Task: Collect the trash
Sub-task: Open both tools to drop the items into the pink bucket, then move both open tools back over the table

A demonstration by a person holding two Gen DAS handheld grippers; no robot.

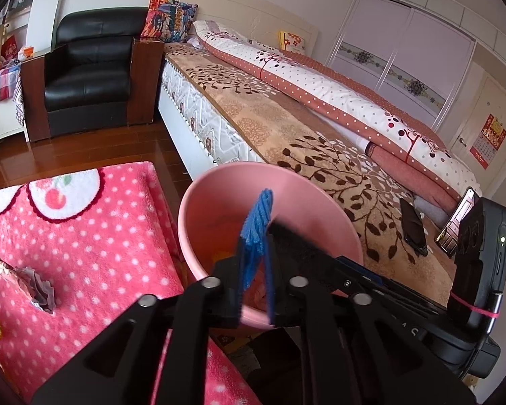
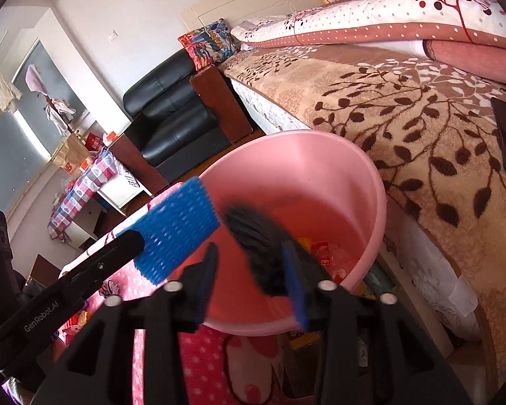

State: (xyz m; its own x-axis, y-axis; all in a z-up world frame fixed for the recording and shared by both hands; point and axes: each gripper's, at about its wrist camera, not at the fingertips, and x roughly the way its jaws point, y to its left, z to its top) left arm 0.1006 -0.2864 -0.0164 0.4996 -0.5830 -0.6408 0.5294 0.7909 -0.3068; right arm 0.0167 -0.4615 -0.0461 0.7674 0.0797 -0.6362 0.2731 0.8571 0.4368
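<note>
Bed (image 1: pixel 286 128), black armchair (image 1: pixel 91 67) (leather), phone (image 1: pixel 413 226)

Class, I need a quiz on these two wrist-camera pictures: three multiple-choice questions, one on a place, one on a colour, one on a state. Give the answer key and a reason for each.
1. Where does the pink round plastic basin stand?
A. On a windowsill
B. Beside the bed, next to the pink white-dotted fluffy blanket
C. Hung on a wall

2. What colour are the ribbed pads on the gripper fingers?
A. Blue
B. Green
C. Yellow

3. How are the jaws of the right gripper?
A. Shut tight, pads touching
B. Shut on a bottle
C. Open, with nothing between them

Key:
1 B: both views show the basin in the gap between the bed and the blanket.
2 A: the pads show bright blue in both views.
3 C: the basin's inside is visible through the gap between the pads.
</note>
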